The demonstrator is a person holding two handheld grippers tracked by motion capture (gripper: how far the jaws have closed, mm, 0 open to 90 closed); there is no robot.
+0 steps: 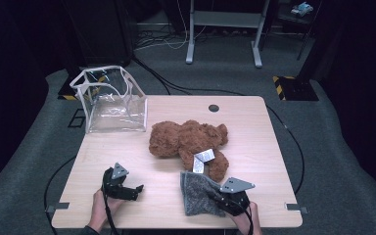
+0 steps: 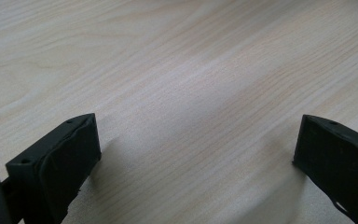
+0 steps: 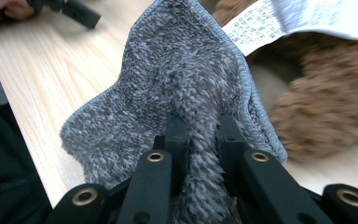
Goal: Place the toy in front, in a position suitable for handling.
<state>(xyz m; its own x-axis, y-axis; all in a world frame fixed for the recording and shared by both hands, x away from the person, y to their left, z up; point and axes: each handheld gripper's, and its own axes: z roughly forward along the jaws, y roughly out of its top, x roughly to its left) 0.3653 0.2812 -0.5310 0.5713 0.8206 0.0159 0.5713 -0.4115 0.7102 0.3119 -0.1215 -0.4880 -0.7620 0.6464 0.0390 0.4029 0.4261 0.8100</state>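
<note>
The right gripper point(image 3: 198, 135) is clamping its jaws on a bunched fold of the grey cloth point(image 3: 177, 84), the fabric squeezed into a ridge between the pads — a pinch at one edge, probably so the rest can be lifted free of the table point(image 1: 254, 142). In the high view the cloth point(image 1: 196, 193) is sitting at the lower middle of the frame, its far edge just touching the leg of the brown teddy bear point(image 1: 188, 139), whose white label point(image 1: 200, 160) is hanging over toward it. The left gripper point(image 2: 196, 154) is standing with its jaws wide apart over bare wood, nothing between them; it seems to be waiting its turn.

In the high view the right gripper point(image 1: 223, 198) is coming in from the bottom edge and pointing up-left into the cloth's near corner, hand low behind it. The left gripper point(image 1: 127, 188) is lying at the lower left, angled toward the right, the hand resting near the table's front edge. A clear bag point(image 1: 110, 100) is standing open at the upper left — likely where things are meant to go, though that is only my guess.
</note>
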